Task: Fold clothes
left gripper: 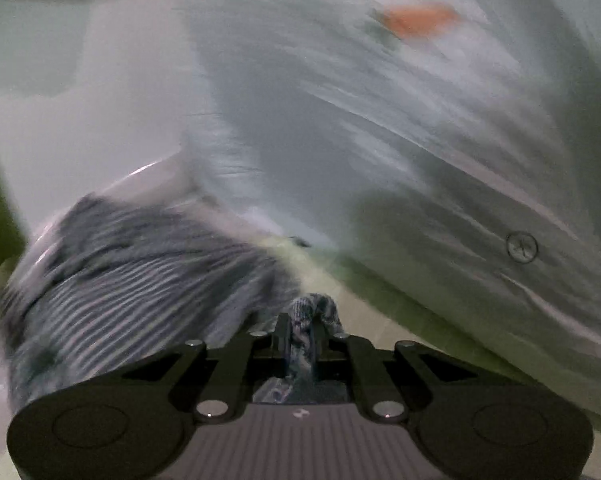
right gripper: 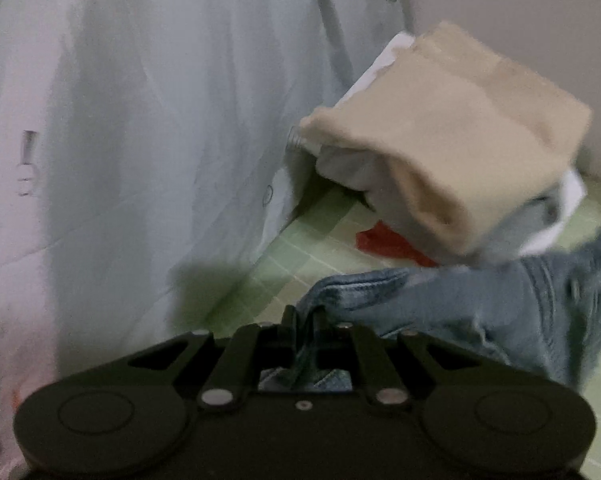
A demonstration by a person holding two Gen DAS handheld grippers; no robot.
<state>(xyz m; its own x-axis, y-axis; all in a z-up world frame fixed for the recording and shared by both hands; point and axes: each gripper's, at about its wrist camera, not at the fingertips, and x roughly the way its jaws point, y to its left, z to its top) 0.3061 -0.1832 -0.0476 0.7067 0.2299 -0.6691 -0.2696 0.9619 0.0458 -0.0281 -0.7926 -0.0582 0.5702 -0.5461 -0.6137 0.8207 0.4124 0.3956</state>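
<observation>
Left gripper point(left gripper: 300, 332) pinched a bunched edge of the denim jeans point(left gripper: 132, 280), jaws nearly together w/ cloth between them; rest of the garment trailed off to the left, blurred. Right gripper point(right gripper: 304, 320) was clamped on another denim edge, the jeans stretching right over the green gridded surface point(right gripper: 300, 248). Jeans looked held up at two points, not yet folded. A beige folded garment point(right gripper: 452, 152) sat on a stack behind, so some pieces seemed done. A pale blue shirt point(right gripper: 160, 120) lay spread beside, prob. still to fold.
</observation>
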